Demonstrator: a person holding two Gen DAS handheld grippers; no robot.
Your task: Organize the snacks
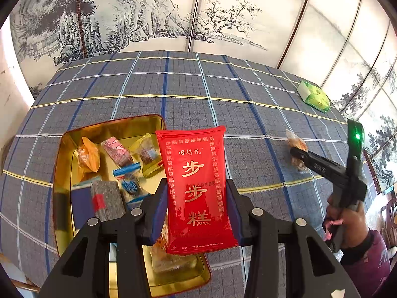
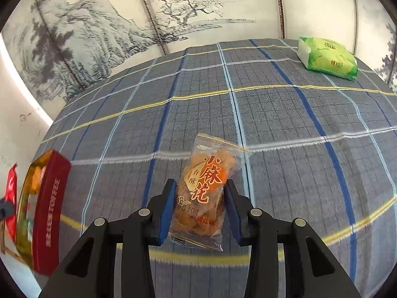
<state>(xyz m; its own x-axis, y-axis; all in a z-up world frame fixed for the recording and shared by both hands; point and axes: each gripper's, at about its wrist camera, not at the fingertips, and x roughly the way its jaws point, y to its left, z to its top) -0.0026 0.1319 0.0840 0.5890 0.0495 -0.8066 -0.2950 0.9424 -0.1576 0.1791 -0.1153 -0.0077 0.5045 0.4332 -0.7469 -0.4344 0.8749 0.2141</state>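
My left gripper (image 1: 196, 186) is shut on a red snack packet (image 1: 193, 154) with gold characters, held upright just right of an open gold tin (image 1: 64, 149). Several wrapped snacks lie in the tin, among them an orange one (image 1: 88, 157) and a pink one (image 1: 116, 150). My right gripper (image 2: 199, 186) is shut on a clear packet of fried dough twists (image 2: 211, 171), its blue pads pressing both sides low over the cloth. The left wrist view shows that gripper (image 1: 296, 152) on the same packet (image 1: 295, 140). The tin's red outer wall (image 2: 52, 211) stands at the far left.
A blue-grey plaid cloth (image 2: 285, 129) covers the table. A green tissue pack (image 2: 327, 58) lies at the far right corner, also the green pack (image 1: 314, 96). A person's hand (image 1: 347, 221) holds the right gripper. Painted screen panels (image 1: 124, 12) stand behind the table.
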